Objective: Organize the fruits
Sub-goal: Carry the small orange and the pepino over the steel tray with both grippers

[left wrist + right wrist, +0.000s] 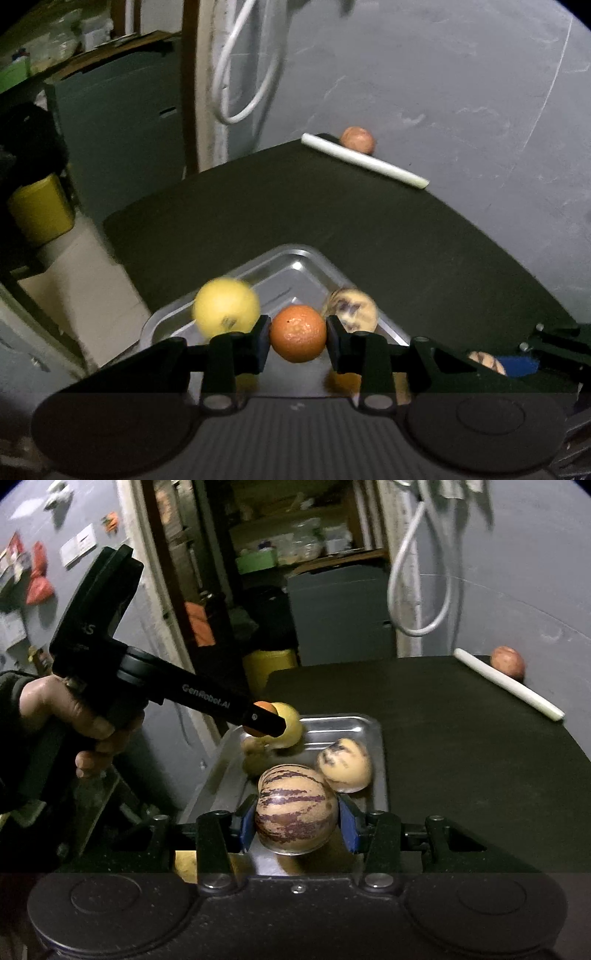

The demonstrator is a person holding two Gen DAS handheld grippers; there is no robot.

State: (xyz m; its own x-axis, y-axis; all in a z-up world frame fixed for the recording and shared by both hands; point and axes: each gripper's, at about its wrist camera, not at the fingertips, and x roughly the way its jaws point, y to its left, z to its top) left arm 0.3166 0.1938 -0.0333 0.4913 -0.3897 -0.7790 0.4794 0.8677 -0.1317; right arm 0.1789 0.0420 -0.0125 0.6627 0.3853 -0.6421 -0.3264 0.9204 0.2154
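Observation:
My left gripper (pixel 297 334) is shut on an orange (pixel 297 333) and holds it above the metal tray (pixel 295 258). A yellow fruit (pixel 226 308) and a pale purple-streaked fruit (pixel 352 309) lie in the tray beyond it. My right gripper (pixel 297 818) is shut on a striped pepino melon (pixel 295 808) over the tray's near end (pixel 380 760). A second streaked pale fruit (pixel 345 764) lies in the tray. The left gripper (pixel 264 720) with the orange shows over the tray's far left corner, beside the yellow fruit (pixel 290 727).
The tray sits on a dark table (pixel 332 214). A reddish apple (pixel 357 139) lies at the far corner behind a white stick (pixel 364 160). A yellow container (pixel 40 210) stands on the floor to the left. A grey wall backs the table.

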